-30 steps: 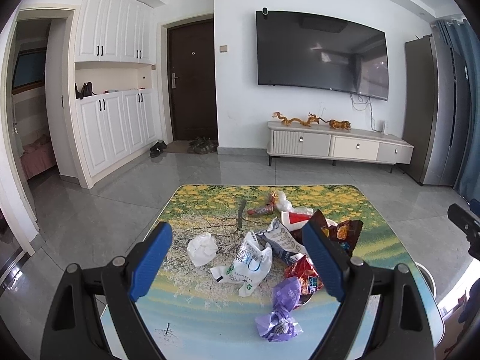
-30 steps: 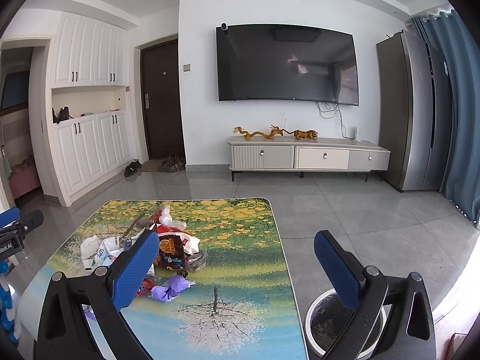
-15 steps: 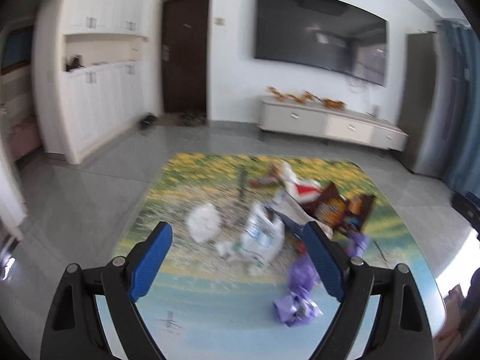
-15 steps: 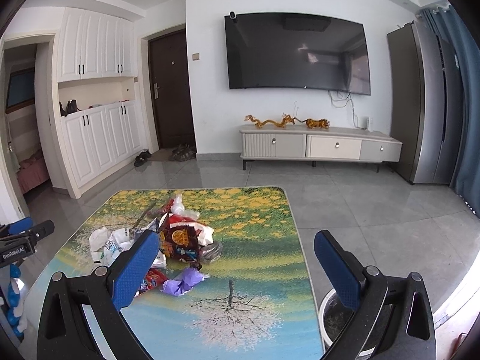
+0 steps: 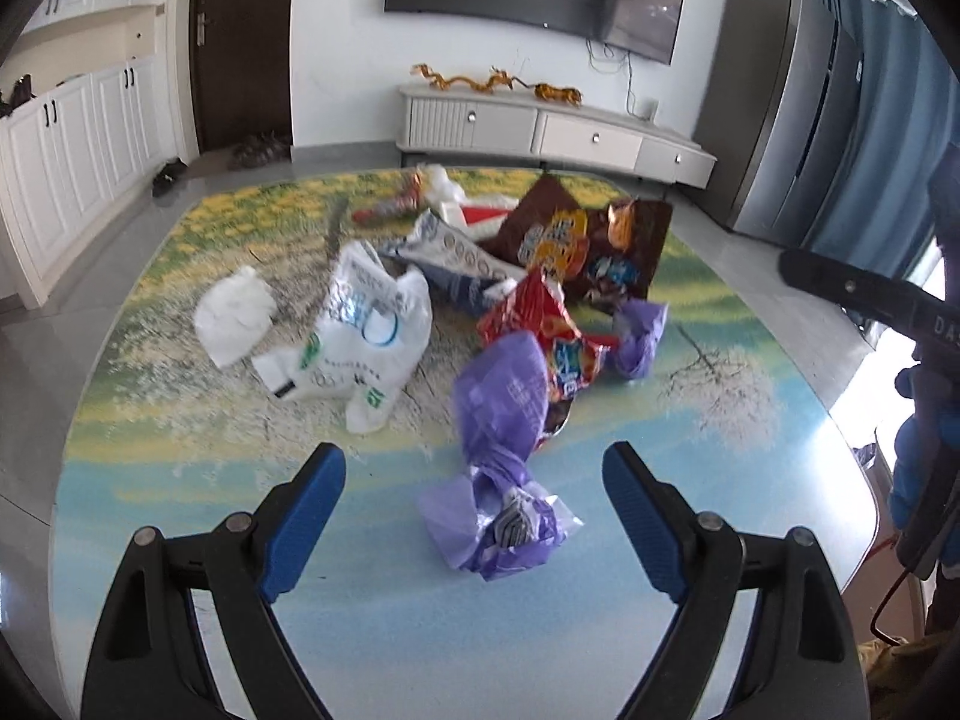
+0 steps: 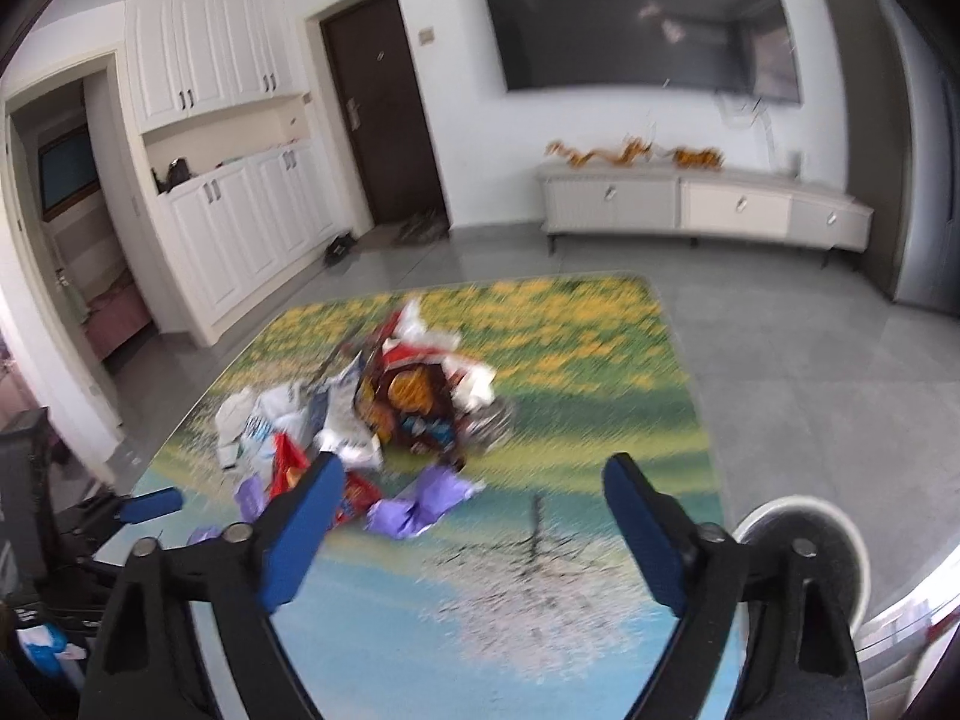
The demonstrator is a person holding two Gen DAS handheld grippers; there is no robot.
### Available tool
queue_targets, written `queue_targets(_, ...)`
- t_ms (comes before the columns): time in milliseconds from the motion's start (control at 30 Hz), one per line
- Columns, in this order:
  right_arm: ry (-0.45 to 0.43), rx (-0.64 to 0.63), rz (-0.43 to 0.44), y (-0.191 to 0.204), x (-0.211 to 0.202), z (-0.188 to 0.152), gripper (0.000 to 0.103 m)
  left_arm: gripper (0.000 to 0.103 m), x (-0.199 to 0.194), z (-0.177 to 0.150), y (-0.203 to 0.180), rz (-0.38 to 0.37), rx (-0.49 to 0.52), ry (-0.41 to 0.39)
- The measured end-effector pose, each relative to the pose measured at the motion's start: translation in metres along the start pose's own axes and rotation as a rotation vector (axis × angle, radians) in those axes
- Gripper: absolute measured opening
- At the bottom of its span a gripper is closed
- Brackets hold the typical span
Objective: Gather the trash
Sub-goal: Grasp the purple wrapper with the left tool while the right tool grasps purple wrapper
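Left wrist view: my left gripper (image 5: 474, 492) hangs over the near end of the table (image 5: 180, 480), jaws spread wide, nothing pinched. The purple wrapper (image 5: 498, 438) lies between the blue pads, just ahead, apart from both. Behind it sits the trash pile (image 5: 480, 276), with a white bag (image 5: 354, 336) to the left. My right gripper (image 6: 474, 504) has just been closing a little yet stands apart and empty, the pile ahead and left, a round bin (image 6: 804, 546) by its right finger.
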State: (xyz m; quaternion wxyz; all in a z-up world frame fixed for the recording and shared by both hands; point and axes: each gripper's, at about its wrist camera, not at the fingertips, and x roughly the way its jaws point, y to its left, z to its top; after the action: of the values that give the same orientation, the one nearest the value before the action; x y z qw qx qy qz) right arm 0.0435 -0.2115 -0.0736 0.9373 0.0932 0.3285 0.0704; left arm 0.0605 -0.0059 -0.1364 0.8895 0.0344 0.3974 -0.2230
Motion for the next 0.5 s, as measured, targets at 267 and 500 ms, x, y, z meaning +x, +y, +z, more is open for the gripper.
queue_targets(267,0.158,0.084,0.111,-0.009,0.061,-0.003,0.062,0.081,0.020,-0.002,0.011,-0.010,-0.008,0.040)
queue_targets(500,0.243,0.135,0.152,-0.012,0.098,-0.007,0.054,0.053,0.029,-0.006,0.010,-0.054,0.005,0.072)
